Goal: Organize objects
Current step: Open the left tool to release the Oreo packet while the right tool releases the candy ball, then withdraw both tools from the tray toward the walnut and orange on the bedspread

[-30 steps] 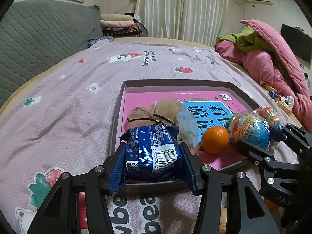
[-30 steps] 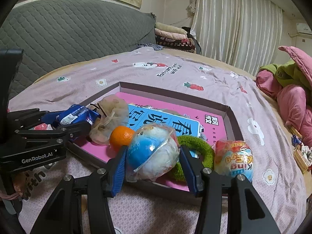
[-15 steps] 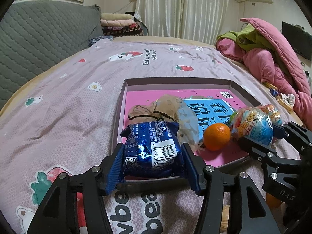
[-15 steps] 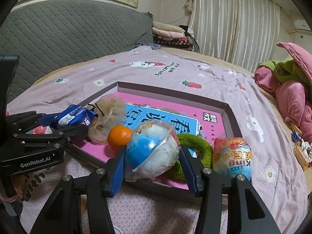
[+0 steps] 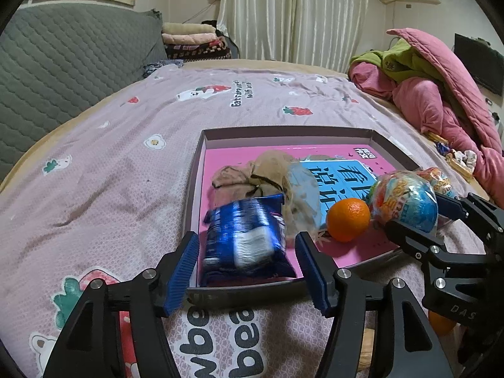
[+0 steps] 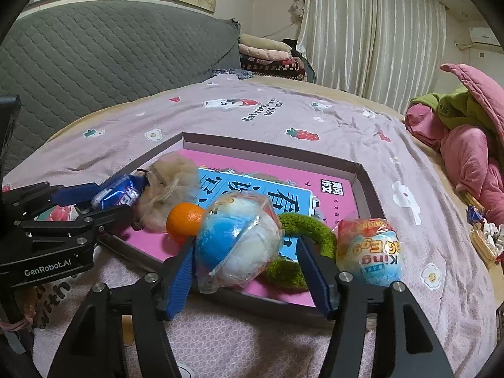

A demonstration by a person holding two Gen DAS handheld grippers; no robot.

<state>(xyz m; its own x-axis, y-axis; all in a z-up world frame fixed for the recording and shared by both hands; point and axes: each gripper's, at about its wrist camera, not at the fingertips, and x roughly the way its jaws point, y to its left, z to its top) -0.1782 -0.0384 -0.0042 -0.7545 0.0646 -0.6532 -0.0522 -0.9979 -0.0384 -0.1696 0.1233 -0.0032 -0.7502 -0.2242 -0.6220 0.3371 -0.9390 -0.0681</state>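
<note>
**Both claws spread over the shallow box**

Left gripper (image 5: 249, 271) has just been opening; its blue pads stand clear of the blue snack packet (image 5: 247, 241), which lies blurred between them at the near edge of the shallow box (image 5: 283, 132). White print and a barcode panel show on the packet, unreadable here. Right gripper (image 6: 244, 275) has likewise just been widening around the wrapped blue-and-white egg toy (image 6: 234, 237); a gap shows at its right pad, while the left pad sits close against the wrapper, contact unclear.

A second wrapped egg (image 6: 370, 252) reads "King Egg", upside down, beside the box's right corner. "GenRobot.AI" is printed on the left gripper's body. One orange (image 6: 184, 220), one green ring (image 6: 302, 242), one beige mesh bundle (image 6: 171, 189) and one pink book (image 6: 283, 186) with large Chinese characters lie in the box. Bedspread (image 5: 110, 173) lettering reads "bear".
</note>
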